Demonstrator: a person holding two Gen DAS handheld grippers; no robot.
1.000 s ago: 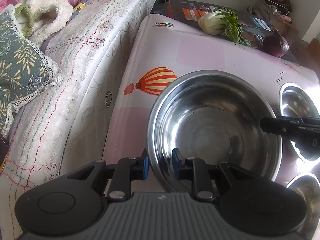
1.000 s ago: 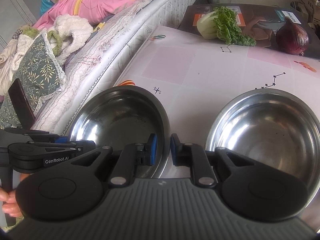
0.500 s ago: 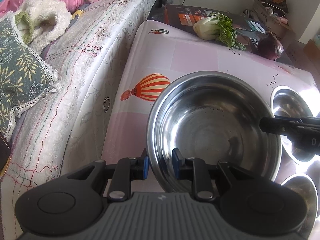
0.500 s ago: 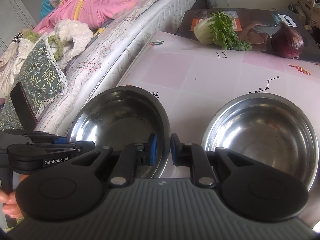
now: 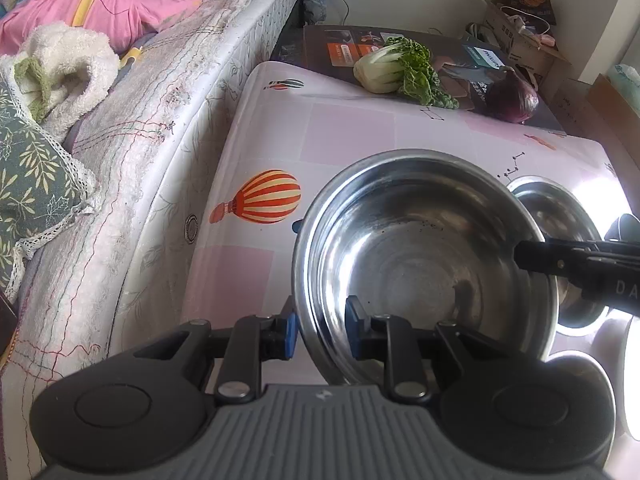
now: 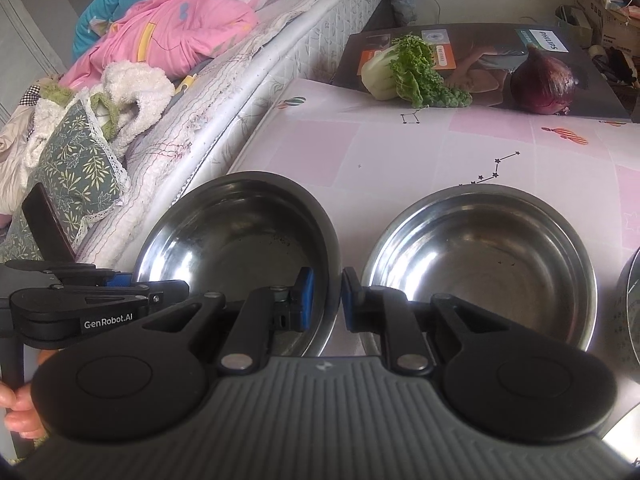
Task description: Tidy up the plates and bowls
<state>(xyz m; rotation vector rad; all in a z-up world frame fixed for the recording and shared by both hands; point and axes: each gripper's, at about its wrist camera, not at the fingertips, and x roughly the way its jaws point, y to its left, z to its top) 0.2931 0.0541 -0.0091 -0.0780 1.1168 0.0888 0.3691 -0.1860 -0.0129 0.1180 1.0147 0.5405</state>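
Your left gripper is closed on the near rim of the big steel bowl, and your right gripper pinches the same bowl's right rim. This bowl is over the pink table, near the table edge beside the bed. Right of this bowl stands a second steel bowl. Beyond the bowl, at the far table edge, lie a cabbage and a red onion.

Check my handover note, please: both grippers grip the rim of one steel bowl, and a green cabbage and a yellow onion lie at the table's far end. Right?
Nearly. The onion is dark red, not yellow, as the right wrist view shows. The left gripper and right gripper do pinch the steel bowl, and the cabbage is green.
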